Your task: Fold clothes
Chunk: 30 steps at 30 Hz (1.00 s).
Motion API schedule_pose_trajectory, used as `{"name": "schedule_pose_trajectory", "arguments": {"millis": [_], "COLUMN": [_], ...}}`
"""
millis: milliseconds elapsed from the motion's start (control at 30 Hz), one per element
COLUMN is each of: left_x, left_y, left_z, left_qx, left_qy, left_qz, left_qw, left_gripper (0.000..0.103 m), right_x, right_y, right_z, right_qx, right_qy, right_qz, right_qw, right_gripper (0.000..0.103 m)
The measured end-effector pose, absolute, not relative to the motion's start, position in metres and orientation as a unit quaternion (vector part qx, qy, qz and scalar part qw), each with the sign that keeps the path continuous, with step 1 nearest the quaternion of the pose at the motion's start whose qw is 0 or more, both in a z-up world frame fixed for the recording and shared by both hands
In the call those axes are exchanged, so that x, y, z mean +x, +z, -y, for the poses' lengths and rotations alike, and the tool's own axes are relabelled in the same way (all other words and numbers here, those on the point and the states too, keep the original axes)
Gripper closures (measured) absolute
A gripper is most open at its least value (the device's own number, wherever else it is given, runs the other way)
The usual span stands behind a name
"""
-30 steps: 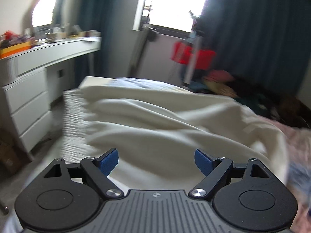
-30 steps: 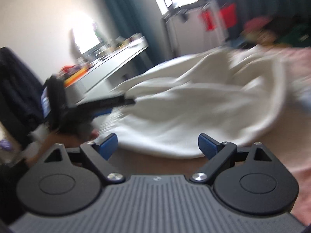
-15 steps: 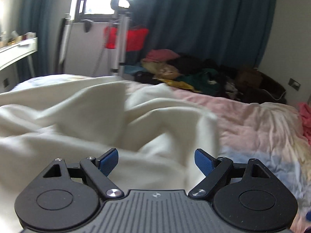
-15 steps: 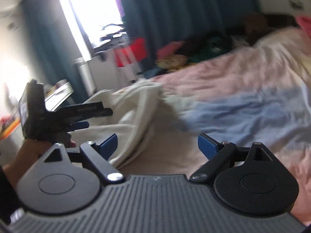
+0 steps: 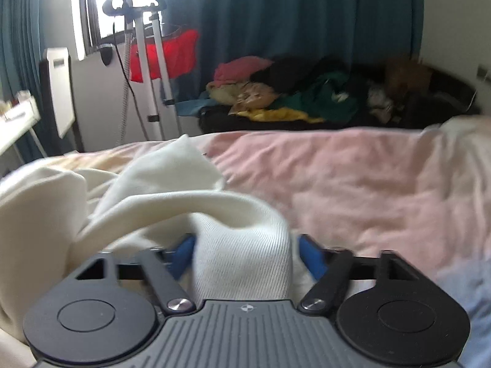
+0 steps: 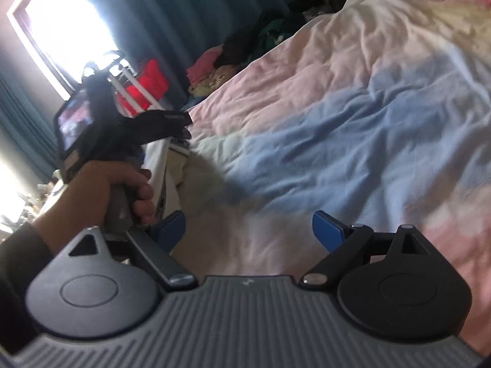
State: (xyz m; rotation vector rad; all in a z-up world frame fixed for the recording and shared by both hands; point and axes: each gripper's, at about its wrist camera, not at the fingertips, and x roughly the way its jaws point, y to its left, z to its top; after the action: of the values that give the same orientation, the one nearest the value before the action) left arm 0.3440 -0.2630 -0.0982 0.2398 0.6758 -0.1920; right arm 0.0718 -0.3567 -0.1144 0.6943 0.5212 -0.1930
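Note:
A cream-white garment (image 5: 147,190) lies crumpled on the left of the pink and blue bedspread (image 5: 353,178). My left gripper (image 5: 245,254) is open, with a ribbed fold of the garment bulging between its blue fingers; they are not closed on it. In the right wrist view the left gripper (image 6: 181,128) shows in a hand at the left, over a strip of the garment (image 6: 172,171). My right gripper (image 6: 248,230) is open and empty above the bedspread (image 6: 337,116).
A pile of coloured clothes (image 5: 291,95) lies beyond the far bed edge against dark teal curtains. A garment steamer stand (image 5: 144,61) with a red item stands by the window. A white desk edge (image 5: 15,122) is at the far left.
Both views have swung right, from the dresser side toward the curtains and bedspread. The left gripper has dropped into the garment, so cloth now sits between its fingers. Both stay open.

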Motion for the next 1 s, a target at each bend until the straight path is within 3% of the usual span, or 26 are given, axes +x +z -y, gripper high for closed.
{"name": "schedule_pose_trajectory", "arguments": {"millis": [167,367,733,833,867,967,1000], "left_x": [0.315,0.215,0.054,0.042,0.038,0.032,0.032], "left_y": [-0.071,-0.035,-0.063,-0.067,-0.067,-0.067,-0.066], "left_z": [0.226,0.175,0.044,0.022,0.015,-0.006,-0.012], "left_qx": [0.083,0.084,-0.004,-0.056,-0.068,-0.102,-0.112], "left_qy": [-0.111,-0.166,-0.238,-0.24,-0.238,-0.239,-0.238], "left_qz": [-0.298,-0.255,-0.273,-0.282,-0.288,-0.297,-0.302], "left_qw": [0.945,0.949,0.932,0.927,0.925,0.919,0.916], "left_gripper": [0.082,0.09,0.088,0.077,0.067,0.055,0.047], "right_x": [0.067,0.056,0.045,0.043,0.042,0.039,0.038], "right_y": [-0.115,-0.104,-0.09,-0.105,-0.111,-0.131,-0.136], "right_z": [0.354,0.353,0.328,0.331,0.332,0.336,0.336], "right_qx": [0.338,0.334,0.329,0.405,0.431,0.506,0.525], "right_qy": [-0.093,-0.102,-0.038,0.004,0.015,0.02,0.019], "right_qz": [-0.251,-0.231,-0.21,-0.228,-0.235,-0.244,-0.244], "right_qw": [0.902,0.908,0.92,0.885,0.871,0.827,0.815], "right_gripper": [0.012,0.012,0.012,0.012,0.012,0.01,0.01]}}
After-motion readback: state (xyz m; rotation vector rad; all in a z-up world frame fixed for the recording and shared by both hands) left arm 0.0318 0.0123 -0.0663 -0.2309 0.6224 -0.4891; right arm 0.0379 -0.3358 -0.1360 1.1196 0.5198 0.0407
